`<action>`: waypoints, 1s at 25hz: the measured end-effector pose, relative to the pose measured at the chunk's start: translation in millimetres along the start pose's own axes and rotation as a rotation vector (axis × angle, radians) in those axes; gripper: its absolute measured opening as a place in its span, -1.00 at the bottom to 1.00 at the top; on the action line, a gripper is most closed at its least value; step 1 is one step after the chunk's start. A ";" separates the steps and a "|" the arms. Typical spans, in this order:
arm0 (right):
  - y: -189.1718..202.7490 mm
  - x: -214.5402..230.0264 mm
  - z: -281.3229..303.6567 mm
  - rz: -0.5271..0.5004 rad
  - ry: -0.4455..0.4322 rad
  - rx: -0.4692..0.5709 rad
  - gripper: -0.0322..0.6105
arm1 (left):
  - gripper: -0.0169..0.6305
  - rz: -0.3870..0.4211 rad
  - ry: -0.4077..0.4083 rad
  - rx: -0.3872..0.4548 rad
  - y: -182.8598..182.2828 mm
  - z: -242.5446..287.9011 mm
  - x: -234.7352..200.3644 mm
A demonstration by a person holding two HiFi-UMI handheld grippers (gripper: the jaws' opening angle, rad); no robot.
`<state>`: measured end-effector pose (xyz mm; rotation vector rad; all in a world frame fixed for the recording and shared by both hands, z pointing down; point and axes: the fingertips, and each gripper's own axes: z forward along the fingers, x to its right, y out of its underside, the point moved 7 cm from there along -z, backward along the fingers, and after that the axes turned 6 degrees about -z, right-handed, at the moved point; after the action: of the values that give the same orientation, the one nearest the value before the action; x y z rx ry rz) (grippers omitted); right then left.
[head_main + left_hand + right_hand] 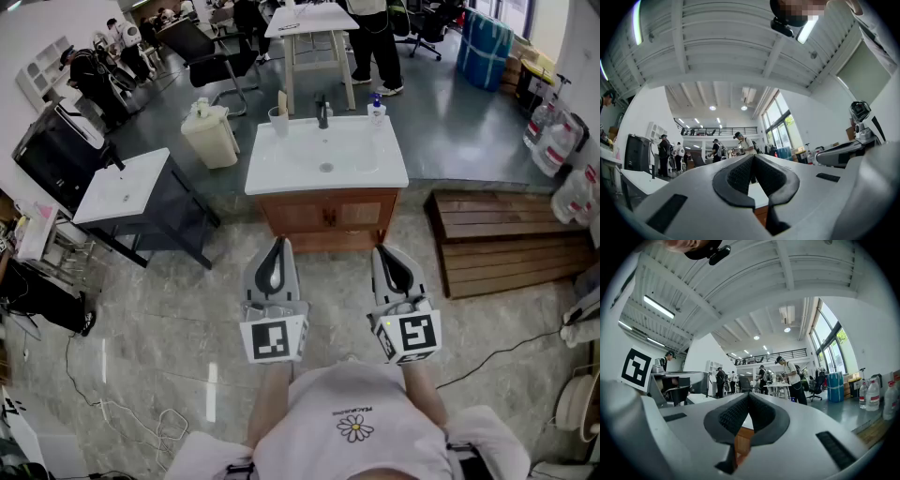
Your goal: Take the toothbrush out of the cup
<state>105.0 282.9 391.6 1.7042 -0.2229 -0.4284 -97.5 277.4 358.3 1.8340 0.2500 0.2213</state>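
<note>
Straight ahead, well apart from both tools, stands the washbasin (366,171). Left gripper (277,246) and right gripper (385,253) are both closed and empty. On the basin's back-left corner sits the cup (278,121), with what looks like the toothbrush (282,99) upright inside, nearer the left gripper.

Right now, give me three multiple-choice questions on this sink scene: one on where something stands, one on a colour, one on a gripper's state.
1. Where on the sink does the cup stand?
A) back left corner
B) back right corner
C) in the basin

2. What colour is the sink top?
A) black
B) white
C) green

3. How do the left gripper jaws stand?
A) together, nothing between them
B) clamped on the cup
C) wide apart

Answers:
1 A: the cup stands left of the faucet, at the rear edge.
2 B: the top and the basin are plain white.
3 A: the left gripper view shows its pads meeting with nothing between them.
</note>
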 end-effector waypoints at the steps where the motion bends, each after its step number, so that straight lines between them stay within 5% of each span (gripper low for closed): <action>1: 0.5 1.4 1.2 0.002 0.000 0.000 -0.86 | -0.90 0.001 0.002 0.001 0.1 1.1 1.1; 25: 27.1 18.9 28.9 0.162 -0.081 -0.028 -0.86 | -0.90 0.018 -0.048 -0.018 13.5 18.2 -4.4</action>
<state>113.1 244.6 411.5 1.6288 -0.4093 -0.3793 -95.9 255.8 366.2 1.8221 0.1972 0.1918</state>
